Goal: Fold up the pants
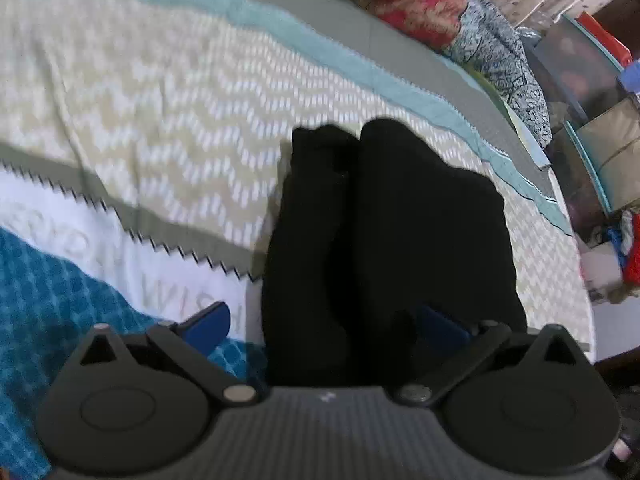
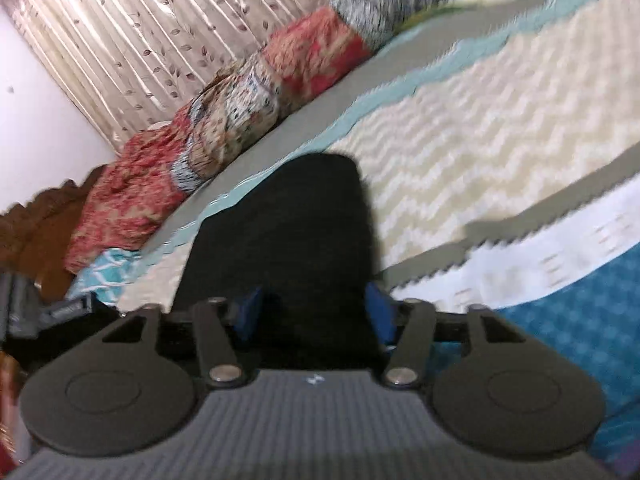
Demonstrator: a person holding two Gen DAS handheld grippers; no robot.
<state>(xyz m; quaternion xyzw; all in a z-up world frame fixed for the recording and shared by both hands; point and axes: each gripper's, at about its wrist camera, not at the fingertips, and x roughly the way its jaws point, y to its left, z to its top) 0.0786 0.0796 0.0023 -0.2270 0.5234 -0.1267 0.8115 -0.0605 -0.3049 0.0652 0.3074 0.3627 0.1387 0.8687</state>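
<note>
Black pants [image 1: 400,220] lie bunched on the patterned bedspread [image 1: 160,100], reaching from my left gripper [image 1: 326,326] away across the bed. The left jaws are spread wide with the cloth lying between the blue pads [image 1: 208,320]. In the right wrist view the black pants [image 2: 292,240] fill the gap between the blue pads [image 2: 378,314] of my right gripper [image 2: 314,312], which stand apart around the fabric; whether they pinch it I cannot tell.
Folded floral quilts [image 2: 224,120] line the far side of the bed below a curtain [image 2: 120,32]. Shelves with boxes and clothes [image 1: 592,128] stand beyond the bed's right edge. A blue checked band [image 1: 48,300] of bedspread lies near me.
</note>
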